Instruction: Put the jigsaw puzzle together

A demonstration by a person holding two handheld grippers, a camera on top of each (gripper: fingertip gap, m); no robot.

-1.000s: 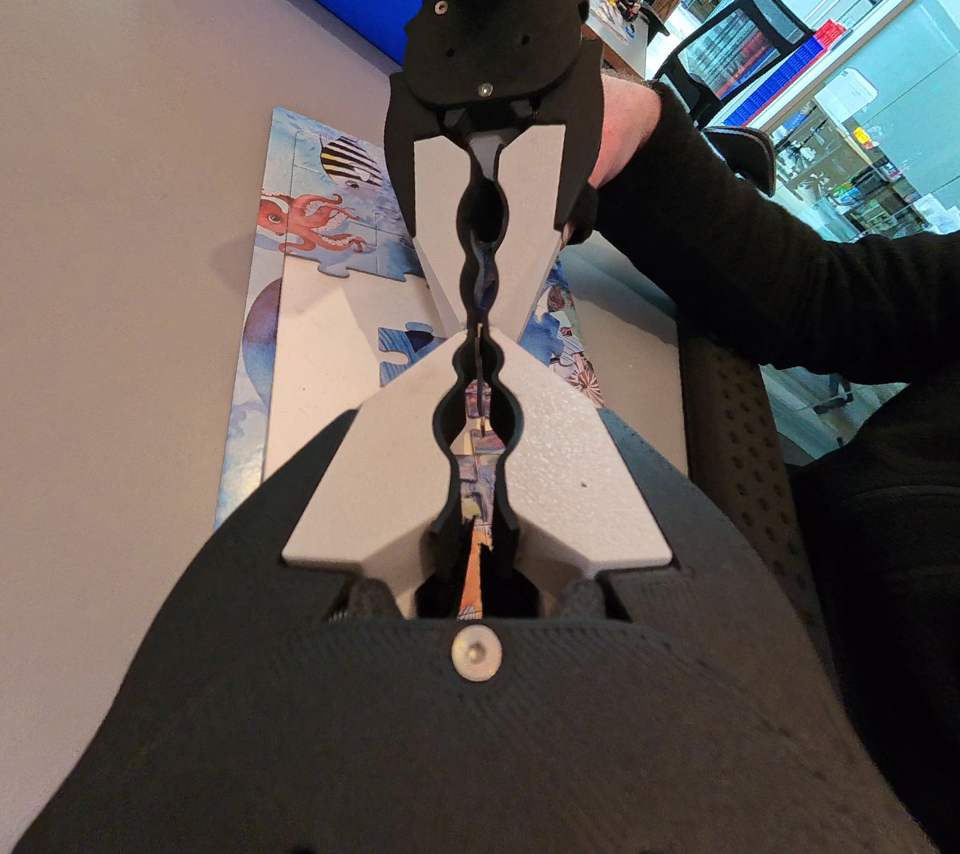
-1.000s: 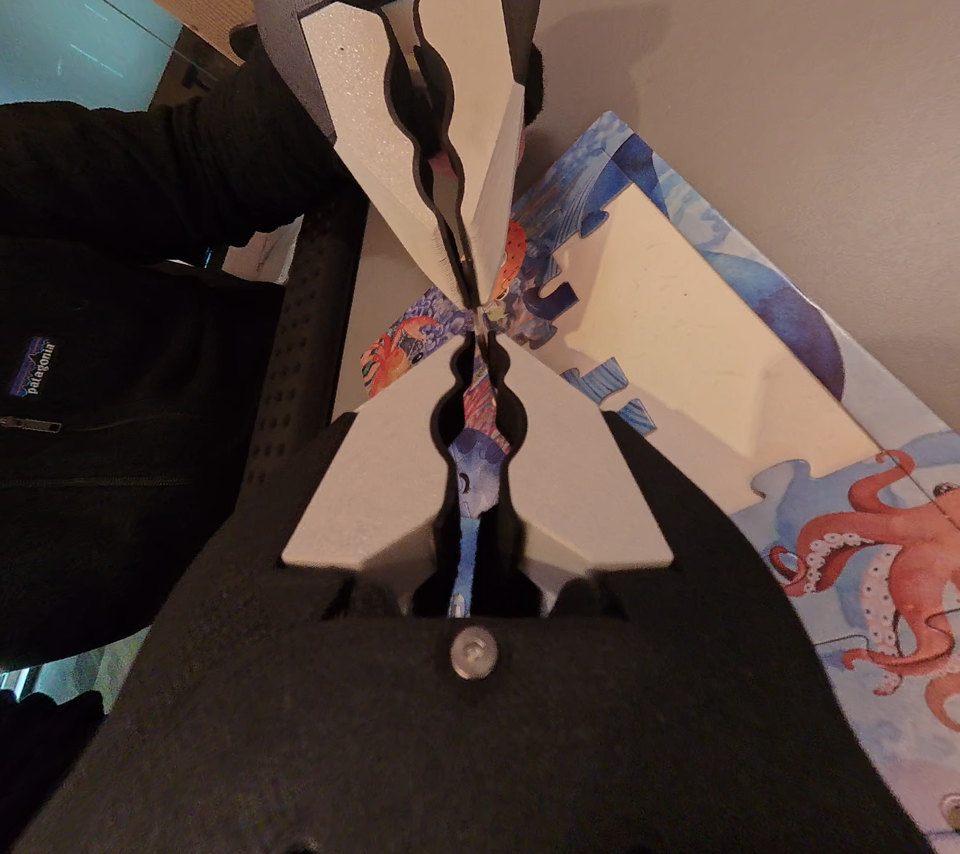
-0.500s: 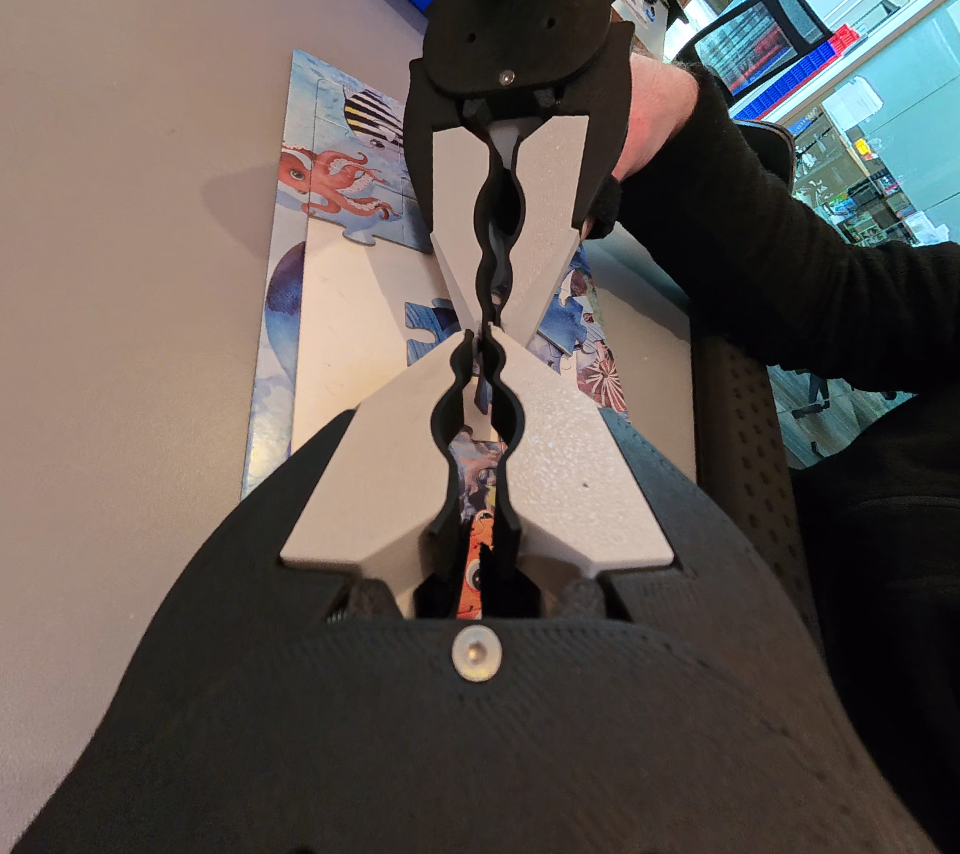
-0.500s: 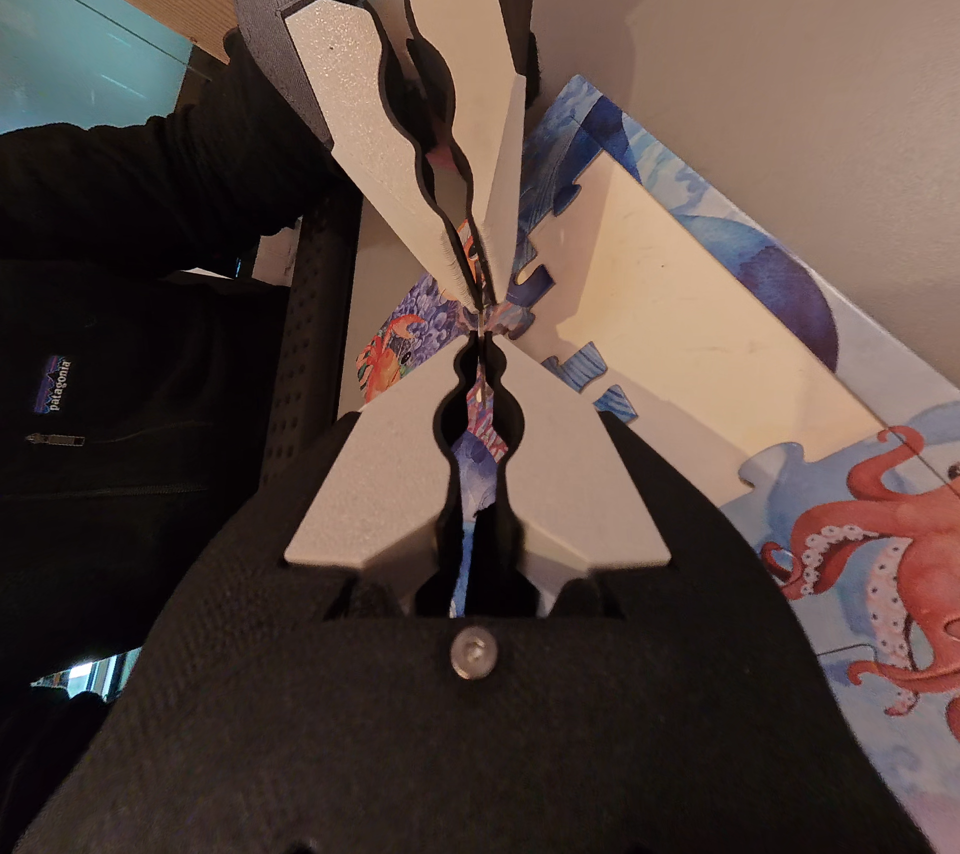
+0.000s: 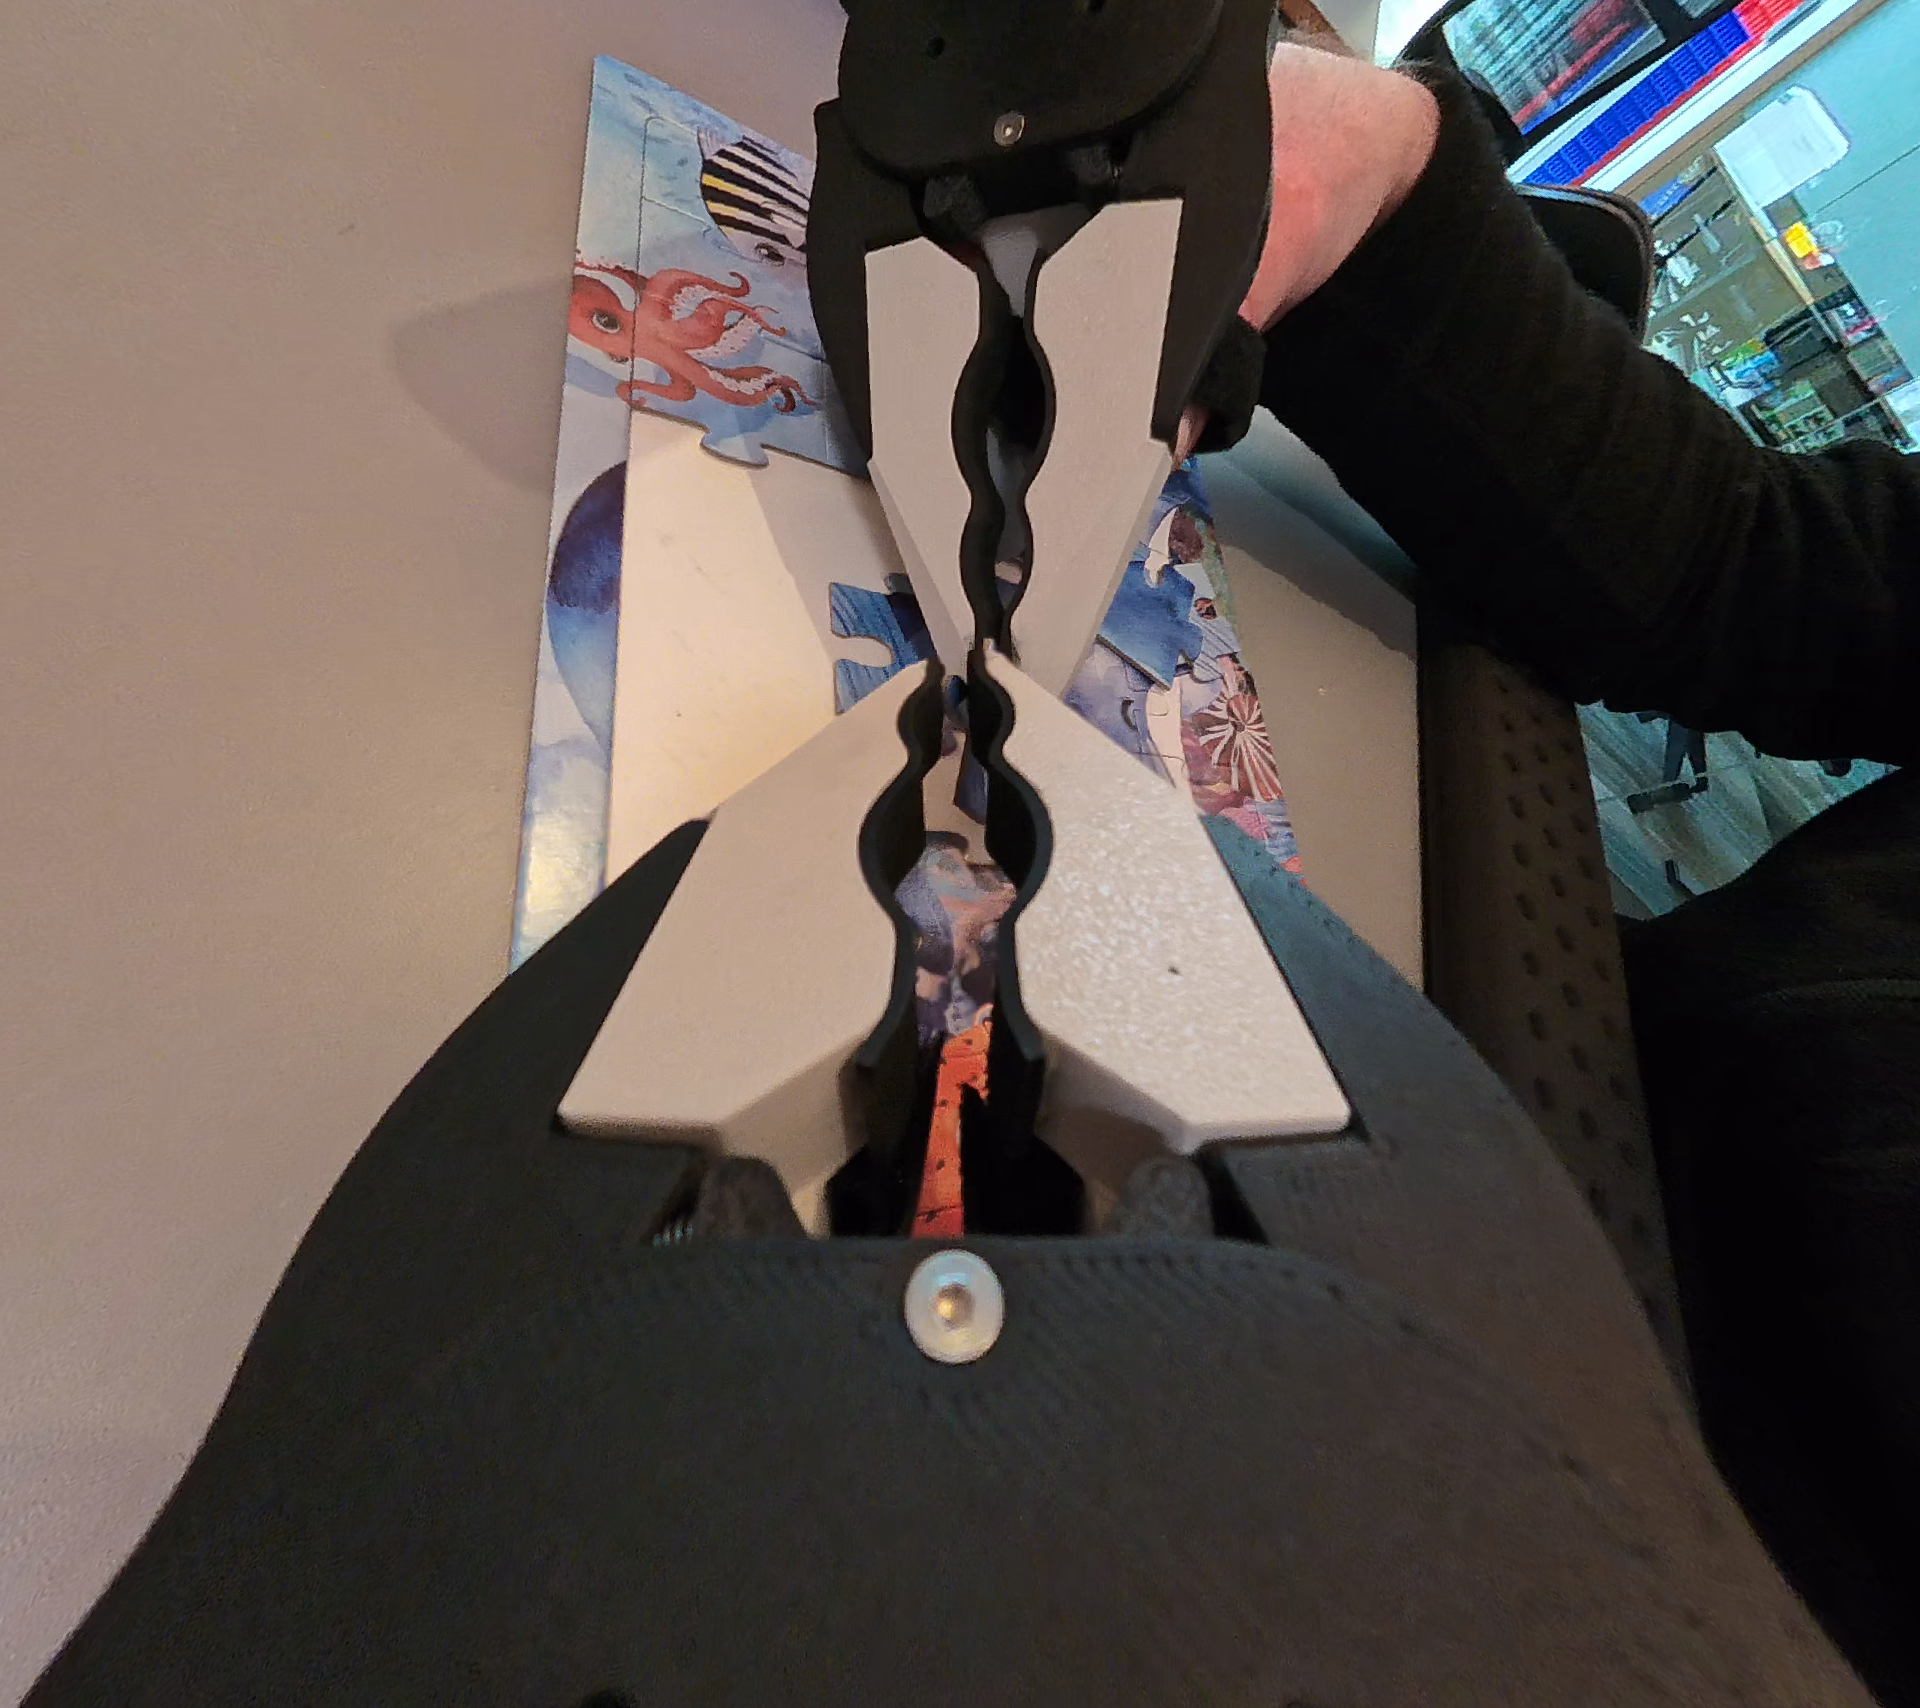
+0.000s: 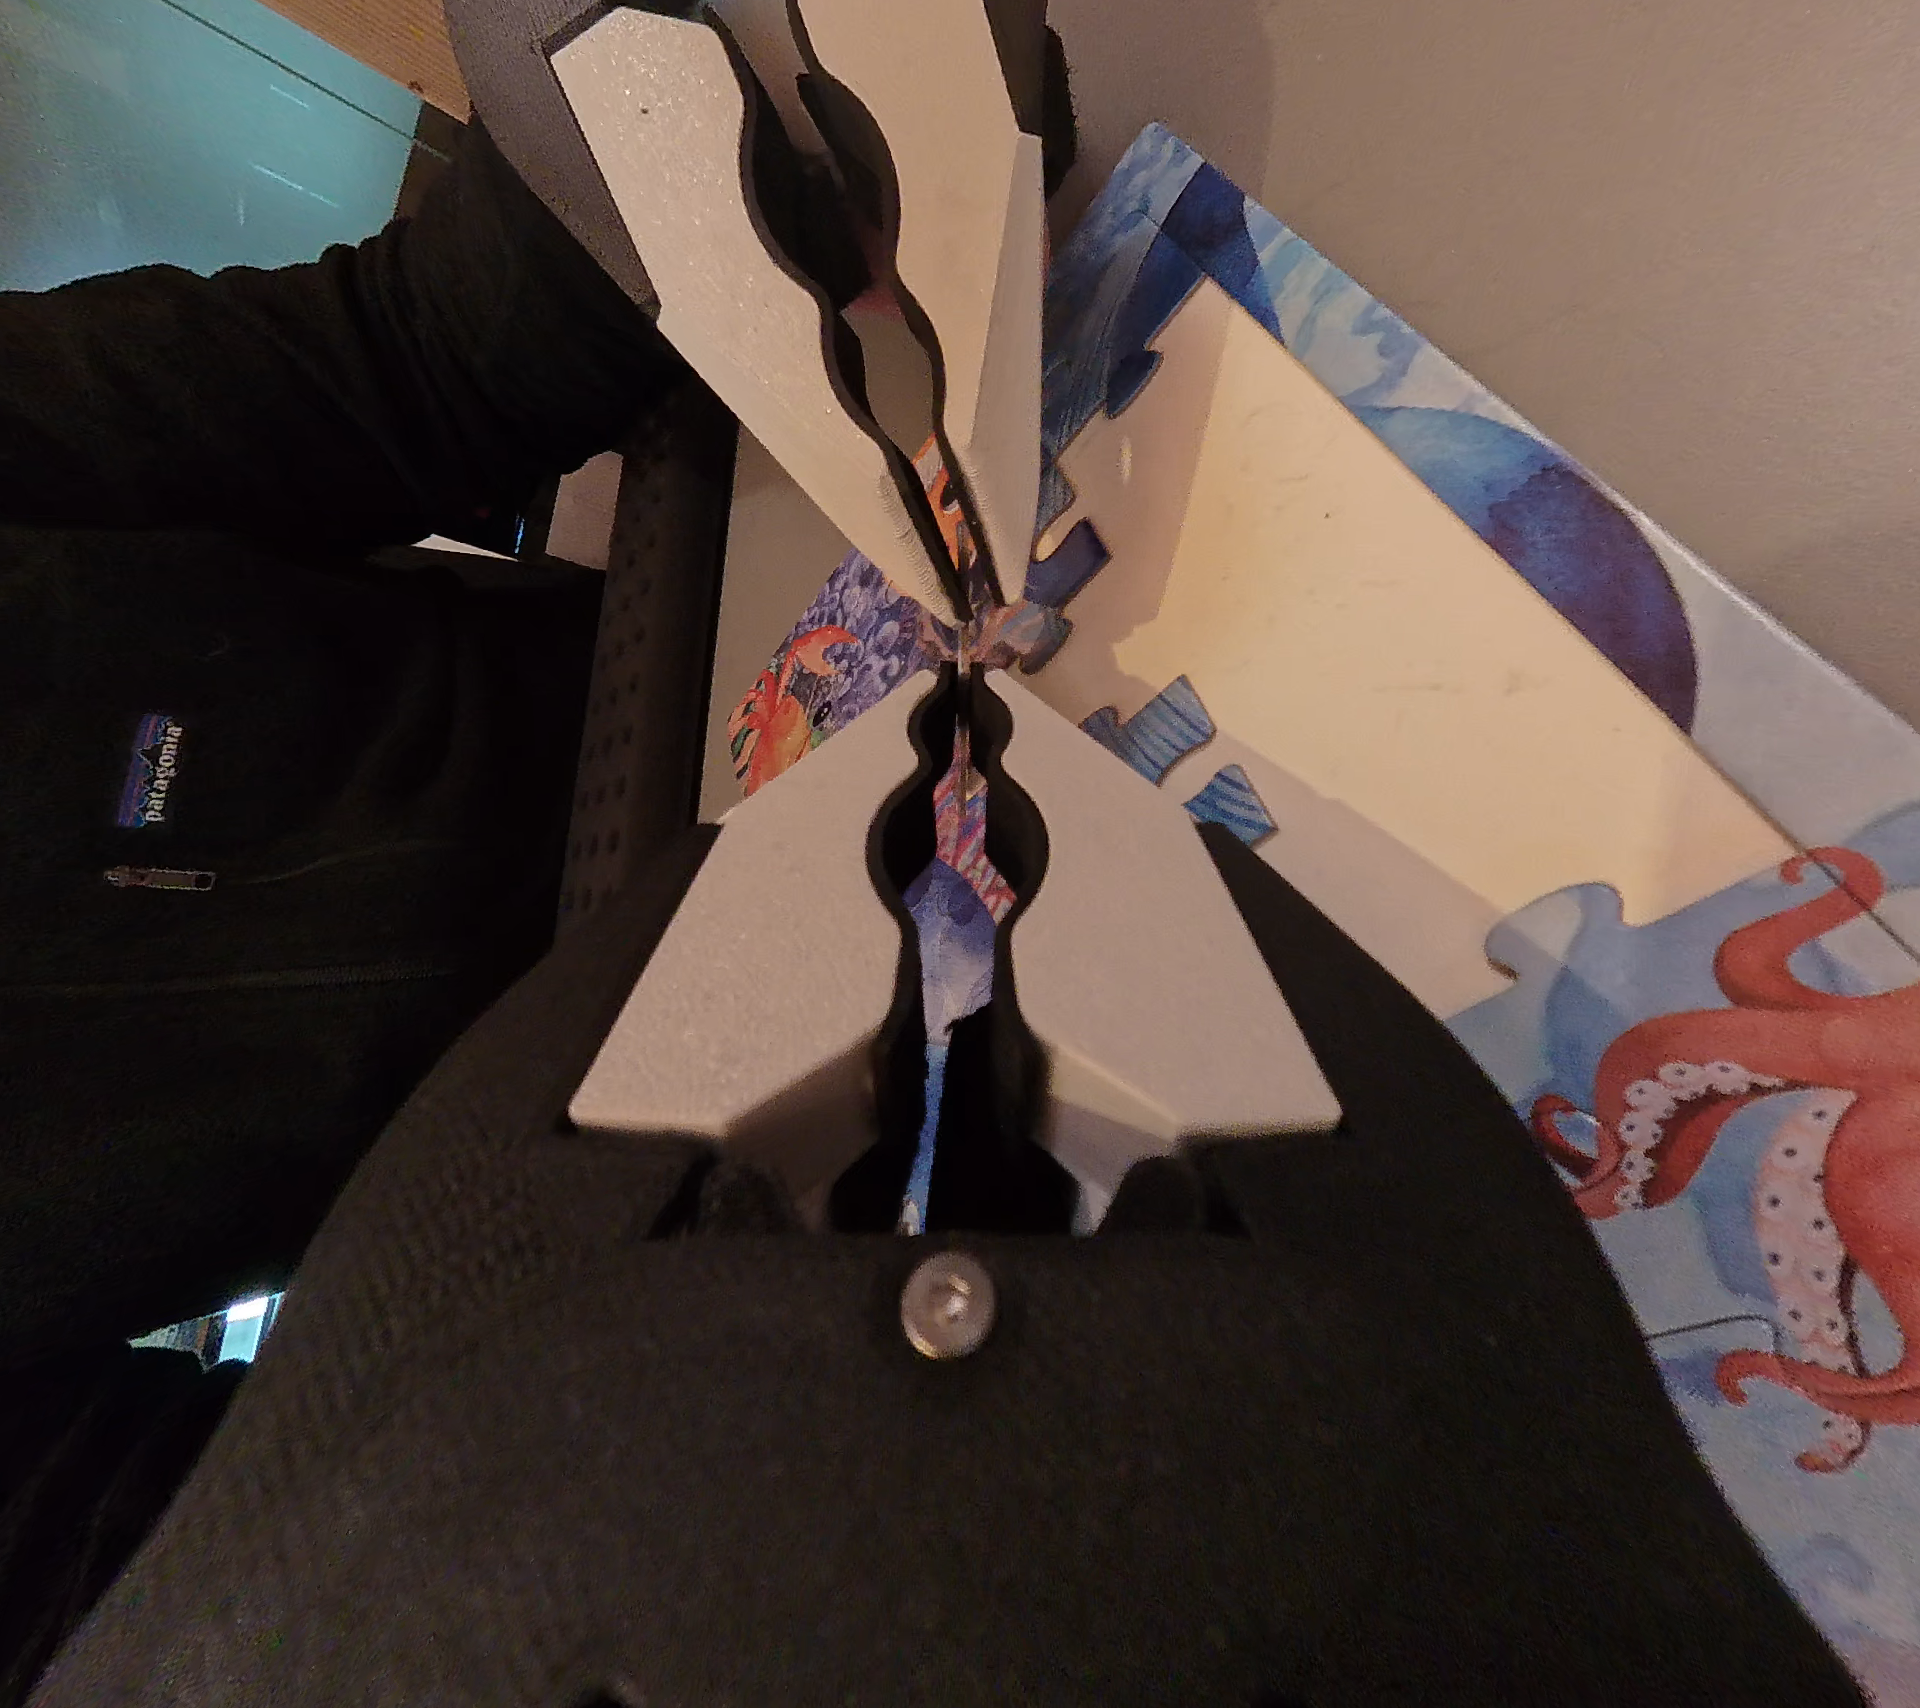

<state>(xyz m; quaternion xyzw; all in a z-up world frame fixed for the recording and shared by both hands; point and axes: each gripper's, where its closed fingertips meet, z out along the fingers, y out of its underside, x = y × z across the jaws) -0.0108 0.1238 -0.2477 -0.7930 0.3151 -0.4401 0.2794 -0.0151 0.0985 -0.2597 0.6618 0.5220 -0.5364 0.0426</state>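
In the left wrist view, the left tool [image 5: 964, 671] occupies the near field at 6 o'clock. Its jaws are narrow, pinched on a puzzle piece with an orange patch [image 5: 951, 1128], seen edge-on in the slot between the fingers.

In the right wrist view, the right tool [image 6: 964, 671] is likewise narrow. It clamps a blue and pink puzzle piece [image 6: 951, 941], also edge-on between the fingers.

The tips of the two tools meet nose to nose, just above the puzzle tray. Whether the two pieces touch at that point cannot be told.

Beyond the tips lies the puzzle tray [image 5: 727, 619] on the grey worktop [image 5: 260, 411]. Its middle is bare cream board. Joined pieces with a red octopus [image 5: 675, 339] fill the far end, toward 11 o'clock in the left view. Blue pieces [image 5: 1164, 609] and a crab piece [image 6: 790, 702] sit along the near edge.

A hand [image 5: 1330, 172] in a black sleeve [image 5: 1558, 463] holds the right tool at 1 o'clock. An office chair [image 5: 1579, 6] stands farthest off.
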